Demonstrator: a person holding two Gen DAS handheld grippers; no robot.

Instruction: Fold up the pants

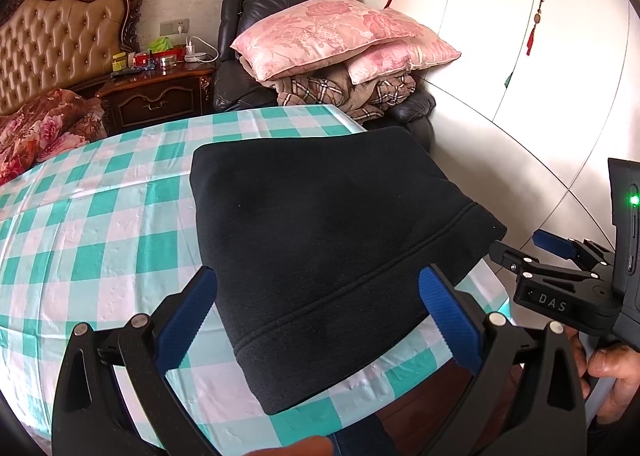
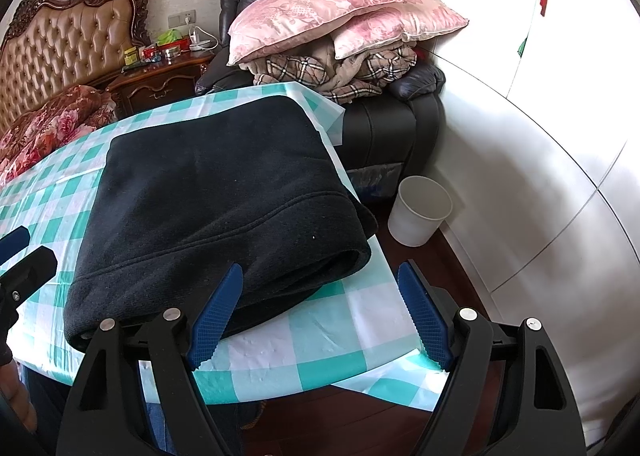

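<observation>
Black pants (image 1: 320, 240) lie folded into a thick rectangle on the table (image 1: 100, 224), which has a teal-and-white checked cloth; they sit toward the table's right side, one corner past the edge in the left wrist view. Waistband seam runs along the near end; the layered fold edge (image 2: 320, 268) faces the right gripper.

Left gripper (image 1: 320, 316): fingers spread wide, blue pads on either side of the near end of the pants, holding nothing. Whether they touch the fabric, cannot tell. Right gripper (image 2: 320, 312): fingers also spread wide and empty, left pad (image 2: 218, 312) just in front of the pants' near right corner, right pad out over the table edge. In the left wrist view the right gripper (image 1: 516, 248) sits just off the pants' right corner.

Around: white bin (image 2: 420, 212) on the floor just right of the table, near a dark leather armchair (image 2: 392, 128) stacked with pink pillows (image 2: 340, 12) over a plaid blanket (image 2: 320, 72). Behind the table: wooden nightstand (image 1: 156, 96) with small clutter, tufted headboard (image 1: 60, 40), red floral bedding (image 1: 40, 124). White wardrobe doors (image 1: 520, 56) on the right.
</observation>
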